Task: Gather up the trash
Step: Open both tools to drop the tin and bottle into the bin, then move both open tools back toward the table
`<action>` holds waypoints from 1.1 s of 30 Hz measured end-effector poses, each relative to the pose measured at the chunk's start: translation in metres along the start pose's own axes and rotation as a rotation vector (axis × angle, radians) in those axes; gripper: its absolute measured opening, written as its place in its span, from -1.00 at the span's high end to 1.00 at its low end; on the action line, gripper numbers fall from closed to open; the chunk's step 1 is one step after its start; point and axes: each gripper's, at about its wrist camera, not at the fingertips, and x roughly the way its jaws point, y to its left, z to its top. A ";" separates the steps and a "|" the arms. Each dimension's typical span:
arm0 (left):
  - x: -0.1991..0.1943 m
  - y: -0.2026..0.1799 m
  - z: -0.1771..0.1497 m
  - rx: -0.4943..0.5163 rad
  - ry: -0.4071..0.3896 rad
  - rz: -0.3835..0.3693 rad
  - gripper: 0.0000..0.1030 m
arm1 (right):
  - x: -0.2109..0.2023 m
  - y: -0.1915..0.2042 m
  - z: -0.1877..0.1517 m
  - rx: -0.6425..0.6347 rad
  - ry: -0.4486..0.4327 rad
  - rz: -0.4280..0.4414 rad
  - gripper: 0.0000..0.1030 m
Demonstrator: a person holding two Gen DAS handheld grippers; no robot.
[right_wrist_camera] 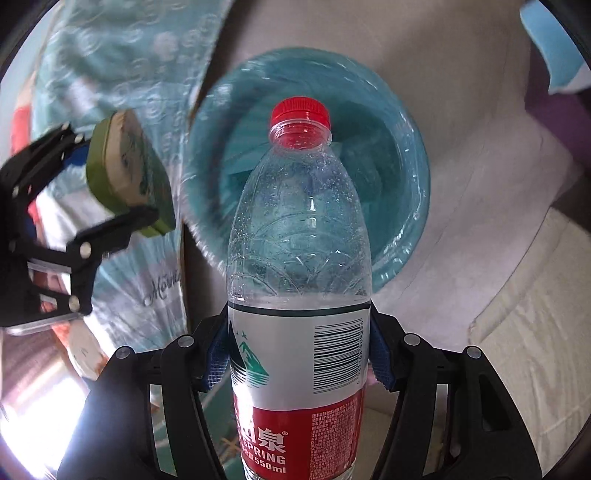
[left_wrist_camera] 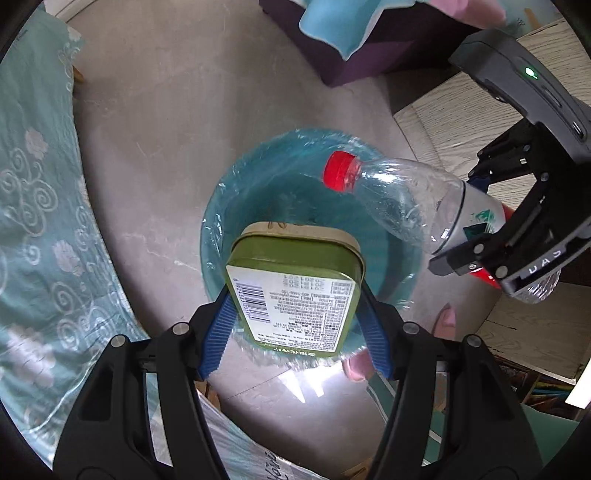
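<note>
- Grey, lightly marbled floor (left_wrist_camera: 155, 155) fills both views; on it stands a round bin lined with a blue bag (right_wrist_camera: 406, 155), its mouth wide and facing up.
- We hold a green tin (left_wrist_camera: 295, 288) in the left gripper (left_wrist_camera: 295, 328); the blue pads press its two long sides, and the printed base with the barcode faces the camera. It hangs over the near part of the bin mouth.
- We hold a plastic bottle (right_wrist_camera: 299, 314) in the right gripper (right_wrist_camera: 299, 354), clamped at the labelled body, red cap (right_wrist_camera: 299, 110) leading. In the left wrist view its cap reaches over the bin from the right.
- Risk, as we judge it: both items converge on one opening. Released together, the bottle could strike the tin or the left gripper and bounce out.
- Risk: the bottle is long and lies slanted. Let go too early, it may land across the rim and roll onto the floor.
- Risk: the liner is thin and loose. A falling tin corner could drag it inward or tear it.
- Surroundings: teal patterned fabric (left_wrist_camera: 33, 221) drapes at the left, a pale wood-grain unit (left_wrist_camera: 461, 122) stands at the right, and a dark purple box (left_wrist_camera: 369, 48) under light blue cloth (left_wrist_camera: 332, 22) sits at the far side.
</note>
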 end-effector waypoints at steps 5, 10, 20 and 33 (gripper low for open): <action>0.028 0.006 0.003 0.000 0.043 -0.046 -0.17 | 0.026 -0.016 0.011 0.093 0.024 0.089 -0.22; 0.043 0.005 0.003 0.037 0.056 -0.024 -0.17 | 0.039 -0.019 0.018 0.096 0.062 0.080 -0.24; 0.039 -0.005 -0.008 0.104 0.056 0.028 -0.48 | 0.024 -0.033 0.016 0.130 -0.002 0.133 -0.45; 0.001 -0.007 -0.023 0.111 0.038 0.039 -0.51 | -0.012 -0.046 -0.017 0.150 -0.094 0.181 -0.45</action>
